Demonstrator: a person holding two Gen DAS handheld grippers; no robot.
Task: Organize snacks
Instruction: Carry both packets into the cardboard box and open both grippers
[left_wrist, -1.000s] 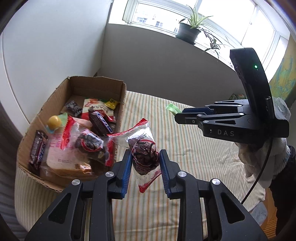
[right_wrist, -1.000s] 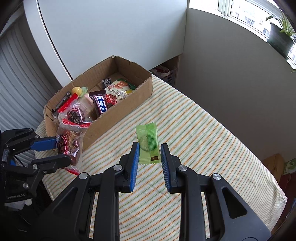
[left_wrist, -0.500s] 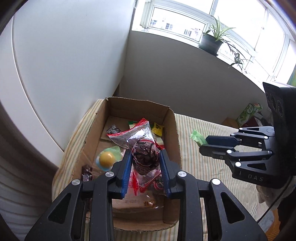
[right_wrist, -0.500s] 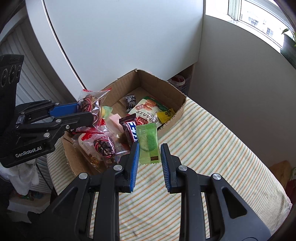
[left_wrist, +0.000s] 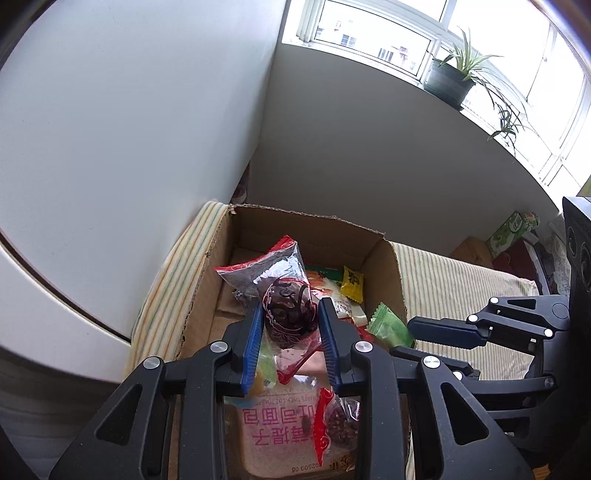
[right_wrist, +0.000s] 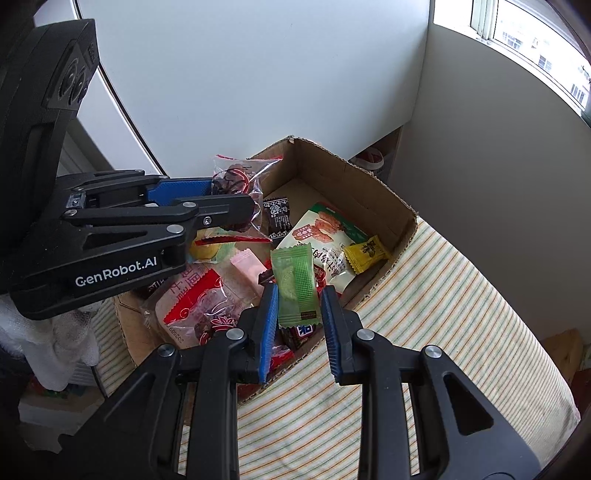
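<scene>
Left gripper (left_wrist: 290, 323) has its fingers clamped on a clear red-edged snack bag (left_wrist: 286, 295) w/ dark dried fruit inside, held over the cardboard box (left_wrist: 306, 230). Right gripper (right_wrist: 299, 314) is clamped on a green wrapped candy (right_wrist: 295, 288), hanging above the box's near wall, box already holding a bread pack (right_wrist: 192, 299), yellow candy (right_wrist: 365, 253) & other packets. Box sits on a striped cloth (right_wrist: 424, 332). Both items look light, soft, crinkly; film prob. slippery. Bag bulges at the fruit lump, so gripping there seems firmer than at the flimsy sealed edge. Candy is flat, best pinched across its flat faces.
</scene>
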